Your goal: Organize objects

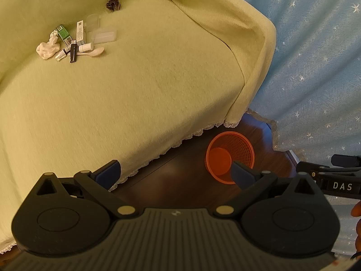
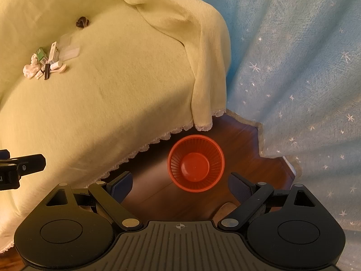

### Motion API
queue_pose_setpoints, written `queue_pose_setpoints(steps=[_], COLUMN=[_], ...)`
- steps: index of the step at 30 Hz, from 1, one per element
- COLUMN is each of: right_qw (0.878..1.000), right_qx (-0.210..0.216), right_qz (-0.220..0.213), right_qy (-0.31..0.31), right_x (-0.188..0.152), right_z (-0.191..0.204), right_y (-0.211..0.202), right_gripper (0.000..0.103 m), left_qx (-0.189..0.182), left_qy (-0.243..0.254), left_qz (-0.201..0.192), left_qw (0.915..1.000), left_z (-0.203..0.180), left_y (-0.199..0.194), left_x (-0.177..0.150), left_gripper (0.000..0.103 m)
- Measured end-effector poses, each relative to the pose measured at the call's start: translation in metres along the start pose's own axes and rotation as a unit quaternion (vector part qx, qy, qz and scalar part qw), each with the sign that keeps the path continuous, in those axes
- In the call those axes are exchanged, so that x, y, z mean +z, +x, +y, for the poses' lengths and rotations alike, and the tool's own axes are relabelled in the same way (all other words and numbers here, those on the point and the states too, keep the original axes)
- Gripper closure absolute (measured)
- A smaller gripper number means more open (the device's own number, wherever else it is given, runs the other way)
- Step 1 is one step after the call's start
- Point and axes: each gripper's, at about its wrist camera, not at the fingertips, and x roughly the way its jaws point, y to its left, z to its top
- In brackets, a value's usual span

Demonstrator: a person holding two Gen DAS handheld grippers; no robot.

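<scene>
Both grippers hang above the edge of a bed draped in a pale yellow-green blanket point(image 1: 140, 85) with a white lace hem. The left gripper point(image 1: 178, 174) has its blue-padded jaws spread wide with nothing between them; the right gripper point(image 2: 180, 185) is likewise wide open and empty.

Low and right of centre in both views, an orange mesh wastebasket point(image 2: 195, 163) stands upright on the dark wooden floor point(image 2: 153, 194), just beside the blanket's hem.

In the upper left of each view a small heap of clutter lies on the blanket: a crumpled white tissue point(image 1: 47, 49), a green box point(image 1: 63, 33), a white carton point(image 1: 80, 31), a black lighter point(image 1: 72, 53), a white plastic spoon point(image 1: 96, 52) and clear plastic packaging point(image 1: 102, 35). A dark brown scrunchie-like thing point(image 1: 112, 4) lies apart, above them.

A pale blue curtain point(image 2: 293, 67) with white stars fills the right side.
</scene>
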Motion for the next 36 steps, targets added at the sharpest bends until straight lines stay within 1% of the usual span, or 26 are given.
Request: queue_pose_setpoints(steps=[11, 23, 32, 36], right_qw=[1.0, 1.0, 1.0, 0.999], right_qx=[-0.001, -0.002, -0.003, 0.005], right_qz=[0.005, 0.008, 0.015, 0.018], right_qy=[0.001, 0.0, -0.019, -0.036], right_x=[0.005, 0.006, 0.0, -0.007], right_z=[-0.004, -0.006, -0.002, 0.0], right_y=[0.002, 0.006, 0.017, 0.026], right_gripper=[0.014, 0.014, 0.014, 0.014], left_qx=[0.0, -0.001, 0.0, 0.003], left_qy=[0.001, -0.002, -0.013, -0.021], left_qz=[0.0, 0.007, 0.013, 0.019], left_qw=[1.0, 1.0, 0.9998, 0.9996], left_z=[-0.003, -0.004, 0.003, 0.007], left_y=[0.002, 0.007, 0.018, 0.028], left_x=[0.0, 0.007, 0.0, -0.005], left_gripper=[0.001, 0.001, 0.001, 0.001])
